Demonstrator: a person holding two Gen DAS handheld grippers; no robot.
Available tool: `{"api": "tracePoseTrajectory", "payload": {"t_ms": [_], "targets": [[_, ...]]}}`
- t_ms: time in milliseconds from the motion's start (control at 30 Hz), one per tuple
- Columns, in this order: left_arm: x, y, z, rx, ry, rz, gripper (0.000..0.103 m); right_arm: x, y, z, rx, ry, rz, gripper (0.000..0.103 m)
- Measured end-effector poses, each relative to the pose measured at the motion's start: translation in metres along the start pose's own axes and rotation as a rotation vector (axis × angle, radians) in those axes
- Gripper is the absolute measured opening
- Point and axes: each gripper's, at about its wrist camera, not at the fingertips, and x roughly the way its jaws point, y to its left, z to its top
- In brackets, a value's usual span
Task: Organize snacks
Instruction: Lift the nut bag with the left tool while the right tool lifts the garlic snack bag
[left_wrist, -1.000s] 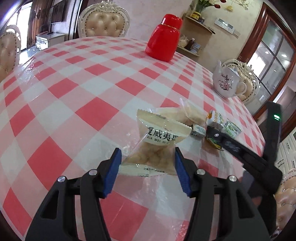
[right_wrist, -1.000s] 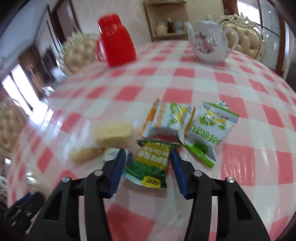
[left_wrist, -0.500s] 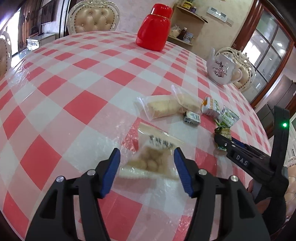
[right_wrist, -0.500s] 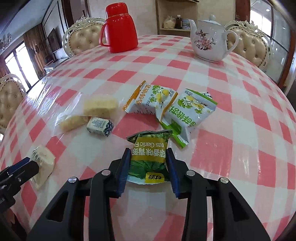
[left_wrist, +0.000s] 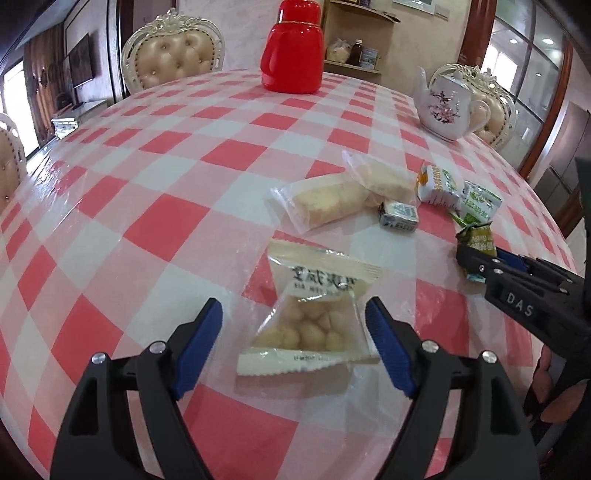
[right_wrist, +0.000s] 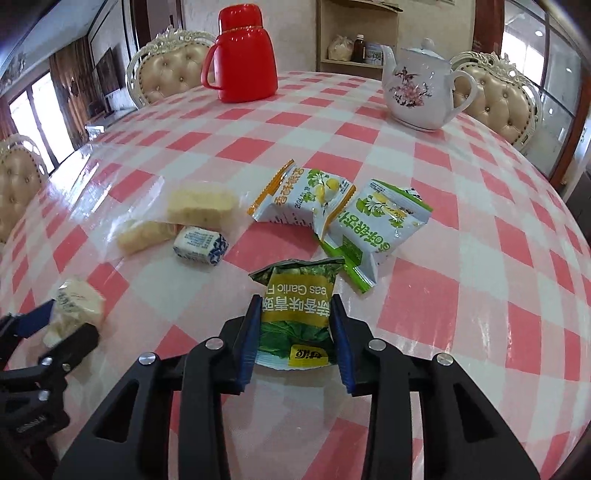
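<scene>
Our right gripper (right_wrist: 295, 332) is clamped on the green pea packet (right_wrist: 297, 302), its long axis running along our fingers, just in front of the white-green packets (right_wrist: 373, 221). Our left gripper (left_wrist: 295, 332) stands wide apart, straddling the nut packet (left_wrist: 314, 314) without touching it.

Right gripper (right_wrist: 295, 332): blue pads clamped on green garlic-pea packet (right_wrist: 297, 314). Beyond: two white-green snack packets (right_wrist: 384, 218), small blue-white candy (right_wrist: 201, 243), red jug (right_wrist: 242, 55), teapot (right_wrist: 421, 88).

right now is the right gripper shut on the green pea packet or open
Shut on it: the right gripper has both blue pads pressed against the sides of the green pea packet.
</scene>
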Motion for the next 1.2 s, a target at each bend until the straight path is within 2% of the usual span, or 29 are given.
{"api": "tracePoseTrajectory", "payload": {"t_ms": [67,100,167,233,467,633,867,933,1000,1200], "targets": [[0.001,0.001,0.001,-0.004,-0.002,-0.004,0.076,-0.005,-0.001,-0.001,0.018,-0.008,0.02,0.035],[0.0,0.001,0.002,0.001,-0.009,-0.01,0.062,-0.007,-0.001,-0.002,0.021,-0.011,0.025,0.035],[0.0,0.0,0.001,0.016,-0.008,-0.03,0.061,-0.011,-0.001,-0.004,0.029,-0.016,0.037,0.035],[-0.001,-0.001,0.001,0.024,-0.011,-0.054,0.049,-0.018,0.0,-0.008,0.042,-0.028,0.064,0.035],[-0.028,-0.003,0.007,0.016,-0.108,-0.065,0.049,-0.05,0.014,-0.022,0.028,-0.092,0.114,0.035],[-0.028,0.001,0.009,-0.008,-0.104,-0.063,0.049,-0.063,0.017,-0.034,0.038,-0.105,0.135,0.035],[-0.031,-0.003,0.007,0.012,-0.114,-0.053,0.049,-0.069,0.024,-0.054,0.061,-0.097,0.161,0.035],[-0.03,-0.002,0.005,0.003,-0.101,-0.07,0.049,-0.07,0.029,-0.062,0.061,-0.091,0.166,0.035],[-0.029,-0.001,0.002,-0.017,-0.085,-0.094,0.049,-0.073,0.032,-0.067,0.056,-0.096,0.166,0.035],[-0.043,-0.003,-0.016,-0.018,-0.102,-0.076,0.049,-0.091,0.031,-0.078,0.085,-0.132,0.191,0.035]]}}
